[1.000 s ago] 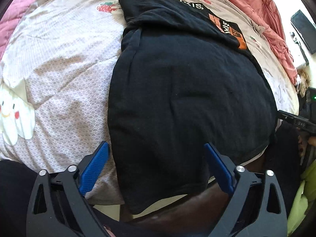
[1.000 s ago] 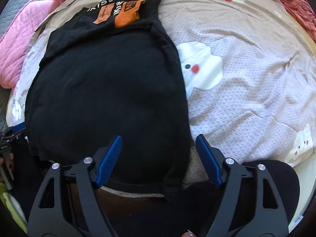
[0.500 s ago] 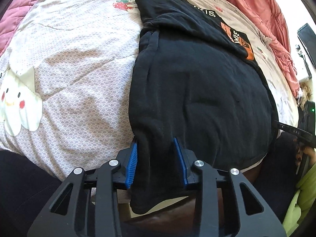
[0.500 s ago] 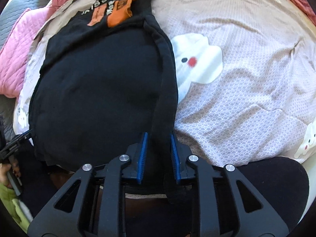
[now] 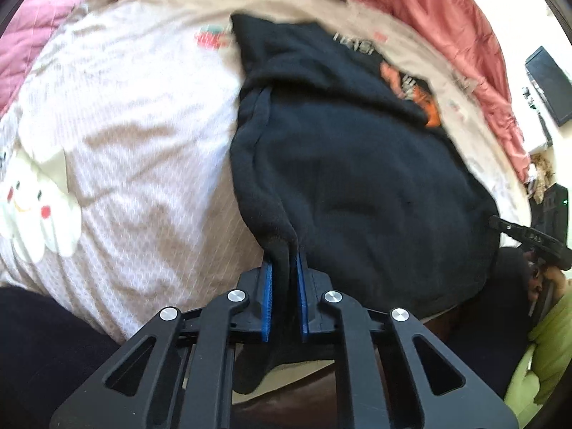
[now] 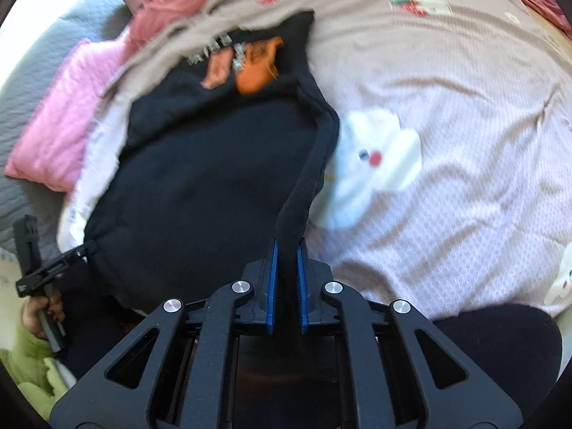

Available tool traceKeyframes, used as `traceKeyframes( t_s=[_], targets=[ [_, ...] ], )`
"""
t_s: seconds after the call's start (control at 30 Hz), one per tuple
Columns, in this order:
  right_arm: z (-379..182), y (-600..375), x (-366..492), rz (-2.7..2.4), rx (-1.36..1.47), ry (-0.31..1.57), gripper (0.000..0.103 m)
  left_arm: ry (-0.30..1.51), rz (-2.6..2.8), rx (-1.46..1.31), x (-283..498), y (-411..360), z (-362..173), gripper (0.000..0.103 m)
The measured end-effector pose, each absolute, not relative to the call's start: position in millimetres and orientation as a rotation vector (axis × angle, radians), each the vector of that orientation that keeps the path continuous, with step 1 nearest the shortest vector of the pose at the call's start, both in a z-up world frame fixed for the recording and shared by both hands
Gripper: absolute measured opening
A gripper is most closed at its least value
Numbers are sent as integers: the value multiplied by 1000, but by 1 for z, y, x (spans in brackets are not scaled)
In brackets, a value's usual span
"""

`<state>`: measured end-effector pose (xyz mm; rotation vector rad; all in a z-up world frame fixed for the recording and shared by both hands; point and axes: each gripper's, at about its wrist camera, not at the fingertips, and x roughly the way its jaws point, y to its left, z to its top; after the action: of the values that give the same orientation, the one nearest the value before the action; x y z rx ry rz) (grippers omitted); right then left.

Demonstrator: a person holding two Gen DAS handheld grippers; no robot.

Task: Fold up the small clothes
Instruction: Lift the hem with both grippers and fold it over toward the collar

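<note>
Pinching the near hem of a black T-shirt [image 5: 357,178], both tools have just closed their jaws onto the cloth. Left gripper [image 5: 284,268]: blue pads [image 5: 266,300] clenched on the shirt's left bottom corner, a bunched ridge of fabric rising out from between them, loose tail of hem hanging below the pads. Right gripper [image 6: 286,254]: blue pads [image 6: 271,286] clamped on the right bottom corner, a taut rolled edge of the shirt running up and away from the jaws.

Shirt lies on a bed, on a pale pinkish-beige patterned bedsheet [image 5: 136,136] with white cartoon figures [image 6: 375,157]; far end already folded over, showing an orange graphic with white lettering [image 6: 250,64], blurred. Near edge hangs off the side of the bed. Pink quilted blanket [image 6: 64,114] off to the left in the right wrist view, reddish-pink crumpled quilt [image 5: 447,28] along the far edge. Each view shows the other gripper at the shirt's opposite corner, held by a hand with a lime green sleeve [image 6: 28,357]. Dark trouser-clad legs [image 6: 500,339] at the bottom.
</note>
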<state>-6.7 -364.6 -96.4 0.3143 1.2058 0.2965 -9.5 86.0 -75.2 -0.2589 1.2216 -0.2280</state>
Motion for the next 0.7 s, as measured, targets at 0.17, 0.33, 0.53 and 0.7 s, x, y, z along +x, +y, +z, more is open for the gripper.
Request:
traceKeyframes(
  t_s=[0.17,0.33,0.53,0.7],
  targets=[
    [-75,-365,21,321,362,1101,3,1139,-234,-302,17,95,-50,11],
    [-67,-378,57,252,409,1033,3,1088,-171,-283,64,101,-40,11],
    [-94,-383,80,171,389,1084,10,1116,-141,-259,91,100,-63,12],
    [-101,-392,70,144,450,1059,36,1106,-157,-353,79,114,-74,18]
  ],
)
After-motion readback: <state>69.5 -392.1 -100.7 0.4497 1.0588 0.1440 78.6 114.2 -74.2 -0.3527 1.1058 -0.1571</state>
